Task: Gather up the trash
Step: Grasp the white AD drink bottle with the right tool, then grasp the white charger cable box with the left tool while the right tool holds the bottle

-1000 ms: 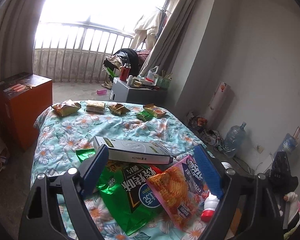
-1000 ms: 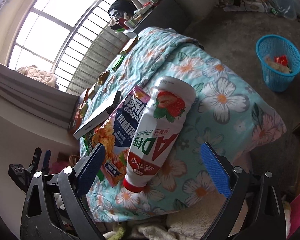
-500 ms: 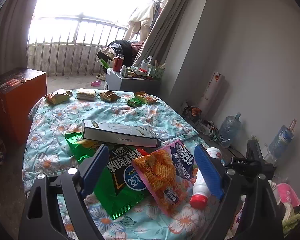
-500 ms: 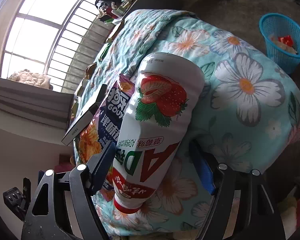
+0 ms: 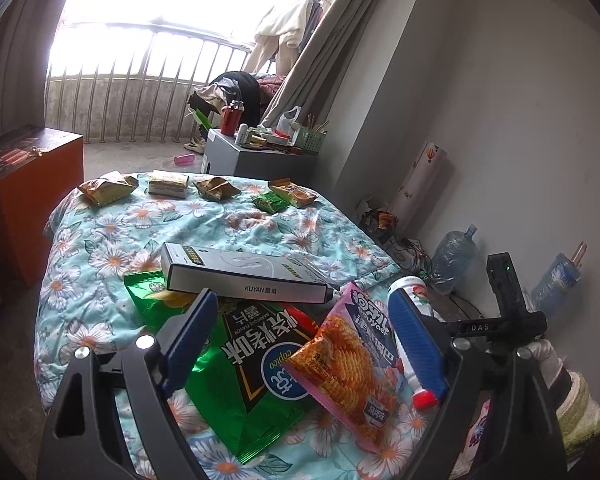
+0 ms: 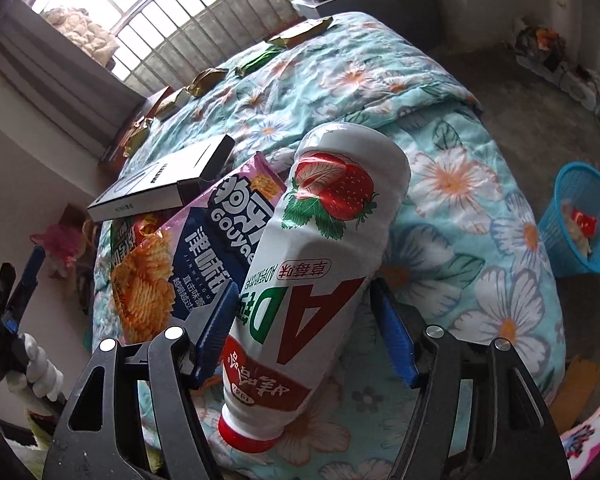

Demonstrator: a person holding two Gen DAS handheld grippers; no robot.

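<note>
A white strawberry-drink bottle (image 6: pixel 324 240) with a red cap lies tilted at the near corner of the floral quilt (image 6: pixel 460 168). My right gripper (image 6: pixel 304 292) is shut on its lower body, both blue pads against its sides. The left wrist view shows part of the bottle (image 5: pixel 416 292) behind my right-hand finger. My left gripper (image 5: pixel 302 300) hangs open just above a green chip bag (image 5: pixel 252 380) and a pink snack bag (image 5: pixel 352 368), gripping nothing. The pink bag (image 6: pixel 204 240) leans against the bottle. A blue basket (image 6: pixel 584 220) with some trash stands on the floor to the right.
A long white box (image 5: pixel 240 272) rests on the green bag. Several small wrappers (image 5: pixel 104 192) line the quilt's far edge. An orange box (image 5: pixel 28 196) stands left of the bed, a grey cabinet (image 5: pixel 256 156) behind it, a water jug (image 5: pixel 456 256) by the wall.
My right gripper's jaws went from wide apart to closed against the bottle, and the wrist rolled with the bottle in it. The left gripper sank slightly nearer the bags, still open.
</note>
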